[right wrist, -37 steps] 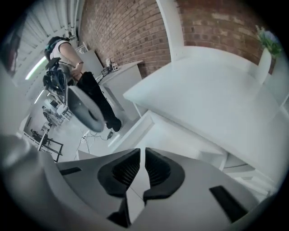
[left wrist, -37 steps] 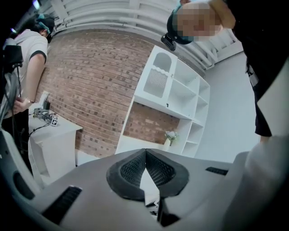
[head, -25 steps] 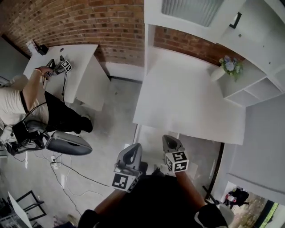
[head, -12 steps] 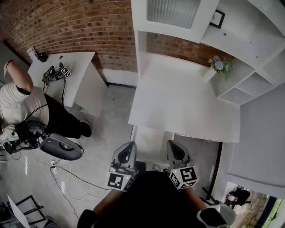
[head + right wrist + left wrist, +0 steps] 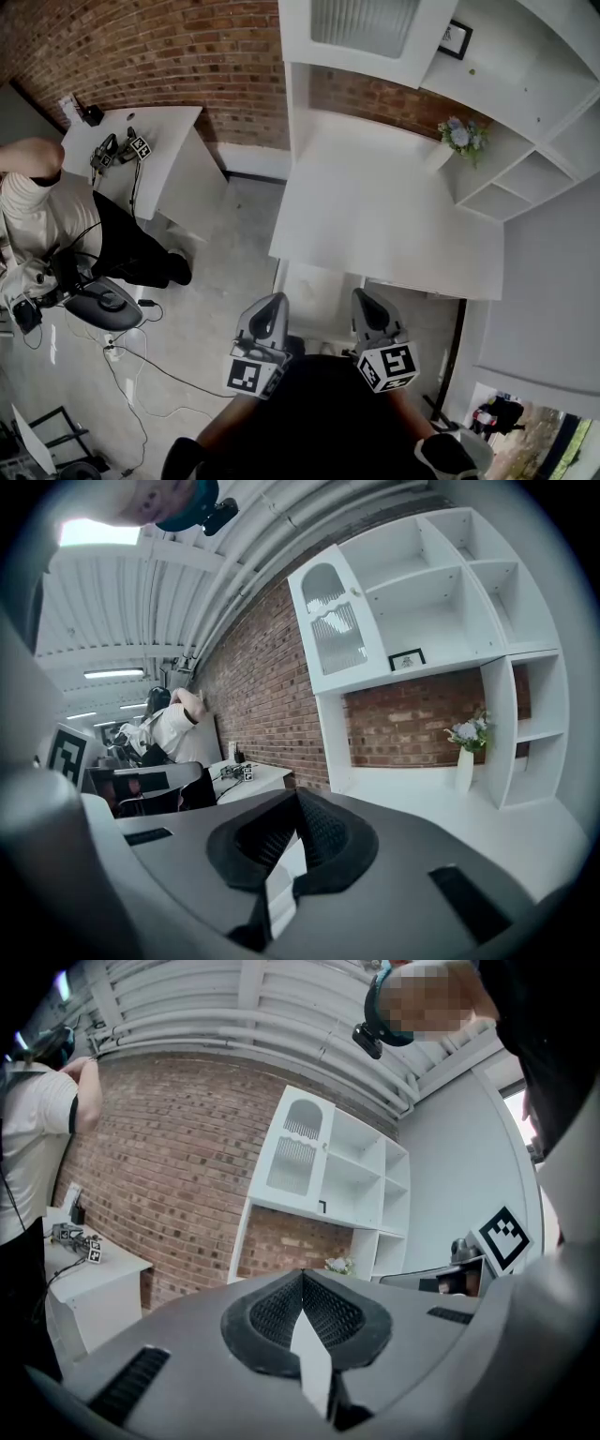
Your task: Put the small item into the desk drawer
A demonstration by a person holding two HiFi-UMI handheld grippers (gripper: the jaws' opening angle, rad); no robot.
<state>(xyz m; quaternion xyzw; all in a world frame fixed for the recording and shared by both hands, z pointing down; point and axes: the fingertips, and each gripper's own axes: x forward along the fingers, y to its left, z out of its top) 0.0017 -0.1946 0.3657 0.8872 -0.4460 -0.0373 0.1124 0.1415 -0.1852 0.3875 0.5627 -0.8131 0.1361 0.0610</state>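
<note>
Both grippers hang side by side in front of the white desk [image 5: 394,216], short of its near edge, in the head view. My left gripper [image 5: 271,307] is shut with nothing in it; in the left gripper view its pads [image 5: 302,1290] meet along one line. My right gripper [image 5: 367,302] is shut and empty too, its jaws [image 5: 296,808] pressed together in the right gripper view. Under the desk's near left edge sits a white drawer unit [image 5: 317,286]; I cannot tell whether a drawer is pulled out. No small item shows in any view.
A vase of flowers [image 5: 457,141] stands at the desk's far right, beside white shelves [image 5: 525,141]. A glass-door cabinet [image 5: 361,28] hangs above. At the left are a person [image 5: 47,211], a second white table [image 5: 141,141], an office chair [image 5: 98,305] and floor cables [image 5: 141,366].
The grippers have spread slightly apart, the right one shifting right and nearer to me. The person at the left has moved an arm and the chair has shifted left.
</note>
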